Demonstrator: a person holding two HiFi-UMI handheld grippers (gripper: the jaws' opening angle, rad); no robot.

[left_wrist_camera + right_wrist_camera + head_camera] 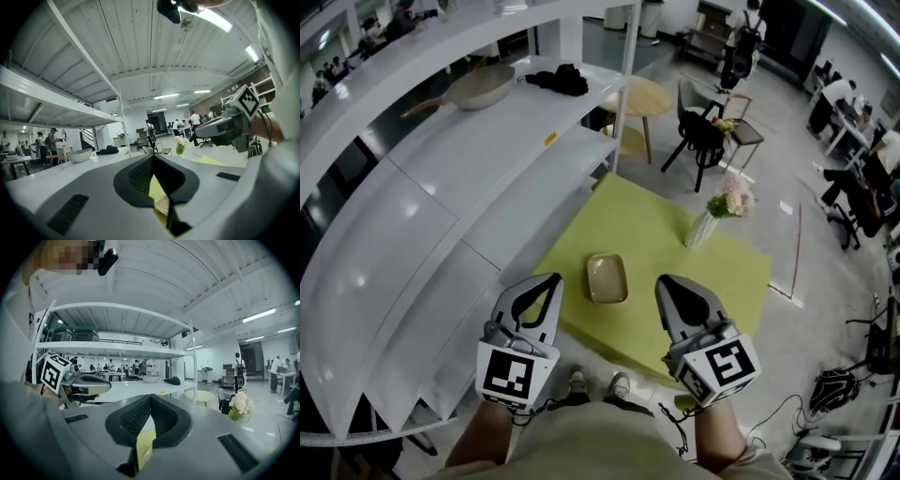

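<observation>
I hold both grippers side by side above the near edge of a yellow-green table (712, 281). My left gripper (547, 282) is shut with nothing in it, its jaw tips meeting. My right gripper (667, 283) is likewise shut and empty. Between the two, slightly ahead, lies a beige rectangular dish (607, 277) on the table. In the left gripper view the left gripper (153, 158) frames a sliver of that dish (162, 206), and the right gripper (220, 129) shows to its right. In the right gripper view the right gripper (150, 398) points past the left gripper (84, 385).
A glass vase of pale flowers (717, 211) stands at the table's far right. To the left runs a white shelf unit (487, 159) bearing a pan (478, 86) and a black cloth (560, 80). Beyond are a round wooden table (637, 98), a black chair (703, 136) and people.
</observation>
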